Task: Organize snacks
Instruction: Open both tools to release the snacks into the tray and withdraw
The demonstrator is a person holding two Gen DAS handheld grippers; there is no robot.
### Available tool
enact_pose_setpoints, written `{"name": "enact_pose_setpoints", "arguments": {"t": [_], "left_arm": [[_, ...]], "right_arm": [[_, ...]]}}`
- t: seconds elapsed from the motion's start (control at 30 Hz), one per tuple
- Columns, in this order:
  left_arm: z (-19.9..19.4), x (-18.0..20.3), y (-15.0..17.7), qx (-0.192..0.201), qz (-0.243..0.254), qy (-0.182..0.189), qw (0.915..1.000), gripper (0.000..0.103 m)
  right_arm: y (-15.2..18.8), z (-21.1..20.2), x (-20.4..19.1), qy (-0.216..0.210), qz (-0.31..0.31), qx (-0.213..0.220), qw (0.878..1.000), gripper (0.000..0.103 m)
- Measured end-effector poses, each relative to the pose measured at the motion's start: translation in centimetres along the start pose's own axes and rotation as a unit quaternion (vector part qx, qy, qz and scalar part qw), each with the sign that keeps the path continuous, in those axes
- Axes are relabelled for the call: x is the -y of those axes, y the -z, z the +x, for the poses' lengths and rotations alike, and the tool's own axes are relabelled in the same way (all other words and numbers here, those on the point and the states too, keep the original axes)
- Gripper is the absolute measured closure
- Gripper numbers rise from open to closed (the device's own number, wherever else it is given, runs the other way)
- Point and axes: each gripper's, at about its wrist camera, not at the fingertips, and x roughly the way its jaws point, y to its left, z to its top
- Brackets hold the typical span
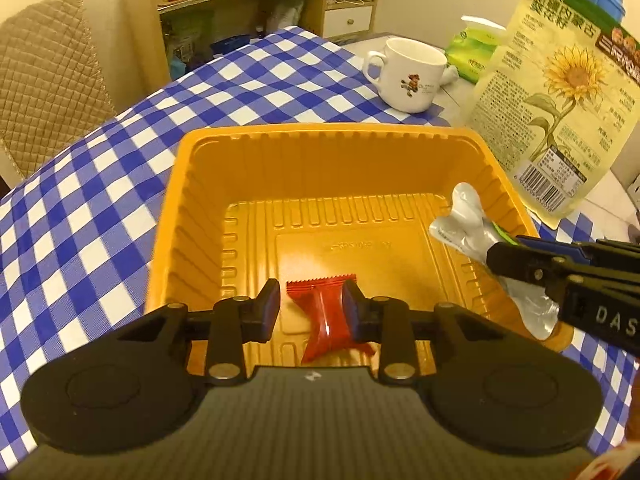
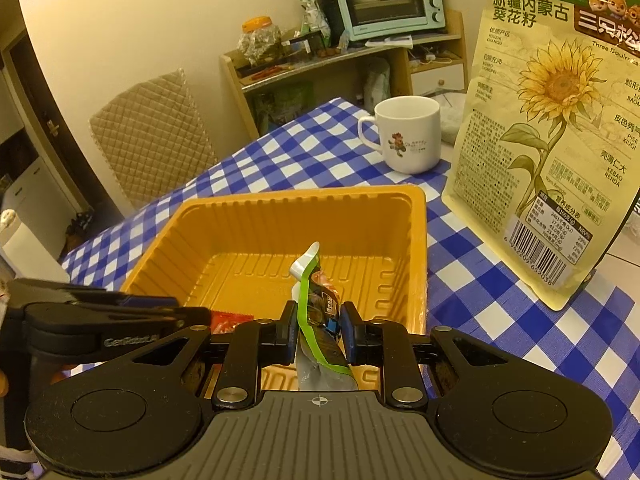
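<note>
An orange plastic tray (image 1: 320, 130) sits on the blue-and-white checked cloth. On its floor lies a red snack packet (image 1: 326, 320), between the fingers of my left gripper (image 1: 311, 304). The left pad stands clear of the packet, so the jaws are open. My right gripper (image 2: 318, 328) is shut on a silver packet with a green stripe (image 2: 310, 280) and holds it upright over the tray's right side. In the left wrist view that packet (image 1: 460, 228) hangs above the tray's right wall. In the right wrist view the left gripper (image 2: 200, 314) reaches in from the left, over the red packet (image 2: 228, 320).
A white mug (image 1: 408, 76) stands behind the tray. A tall sunflower-seed bag (image 1: 560, 92) stands to the right, with a green tissue pack (image 1: 472, 52) behind it. A quilted chair (image 2: 152, 136) and a wooden shelf with a toaster oven (image 2: 388, 0) lie beyond the table.
</note>
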Motion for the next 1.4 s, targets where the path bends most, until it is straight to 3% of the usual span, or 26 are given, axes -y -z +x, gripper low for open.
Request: {"name": "enact_pose_setpoints", "arguments": {"t": [0.3,0.47,0.6,0.63,1.07,1.4], "left_arm": [[-2.1,-1.9,0.4,0.014,-0.02,0.005,0.9997,0.073],[-3.1,-2.5,0.9,0.022,-0.027,0.009,0.9994,0.069],[-4.1,-2.8,1.4,0.031,-0.029,0.012,0.999,0.061],[-4.3,-2.9,1.6,0.032,-0.03,0.012,0.999,0.061],[-10.6,-0.8,6.8,0.033,-0.054,-0.013,0.9979,0.057],[-17.1,2.8,12.7,0.031,-0.098,-0.044,0.9937,0.053]], "right_arm": [[-0.7,0.7,-1.1,-0.004,0.01,0.009,1.0,0.08],[-0.8,1.2,-1.2,-0.011,0.053,0.031,0.998,0.078],[-0.8,0.2,-0.9,-0.02,0.073,0.044,0.996,0.044],[-0.8,-0.3,-0.9,-0.014,0.072,0.052,0.996,0.04],[2.9,-7.1,-1.0,-0.011,0.022,0.01,1.0,0.04],[7.3,-13.2,-1.6,-0.044,-0.034,-0.021,0.998,0.04]]}}
